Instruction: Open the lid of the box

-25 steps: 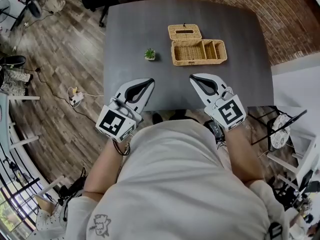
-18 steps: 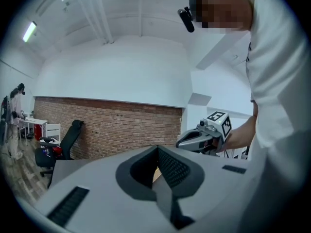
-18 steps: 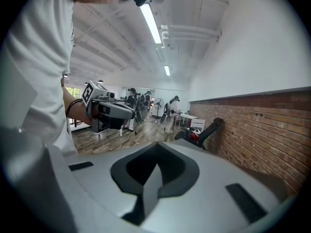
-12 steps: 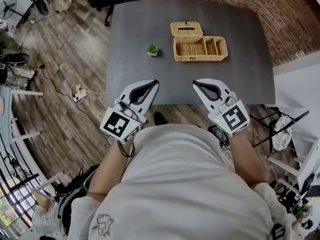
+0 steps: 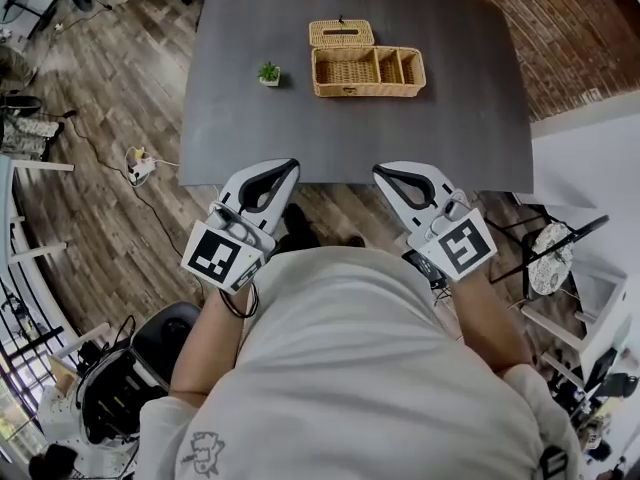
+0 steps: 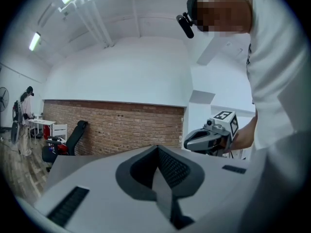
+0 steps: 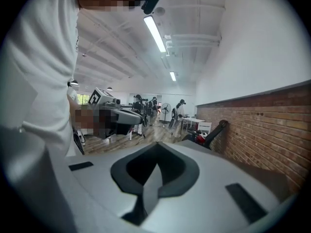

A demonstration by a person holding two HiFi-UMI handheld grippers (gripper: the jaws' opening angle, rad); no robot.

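At the far left of the head view, wood-plank floor point(image 5: 110, 98) with a white power strip point(image 5: 138, 166) just off the left edge of the worktop point(image 5: 450, 118). Next along, the left hand-held gripper point(image 5: 288, 165): hangs close in front of the body, roughly level, tip at the dark grey worktop's near edge. Seen in the left gripper view, closed all the way, jaws pressed together along one seam; holds nothing. Shows there the right hand-held gripper point(image 6: 209, 139) off to one side, and a brick wall point(image 6: 112, 127) beyond.

On the far half of the worktop, left of middle, a small potted plant point(image 5: 268, 72): stands upright, near the box point(image 5: 365, 72) but apart from it. Just right of the plant, the wicker box itself, long side running across, divided into one large compartment at the left and two small ones at the right. Has its lid point(image 5: 341, 33) already swung open; lies flat behind the box's left part, touching the back rim. Sits well apart from both hand-held grippers, with bare worktop between.

Further right, the right hand-held gripper point(image 5: 381, 171), beside the left one and mirroring it, tip likewise at the near edge. Closed tight in the right gripper view too, jaws meeting with nothing between them.
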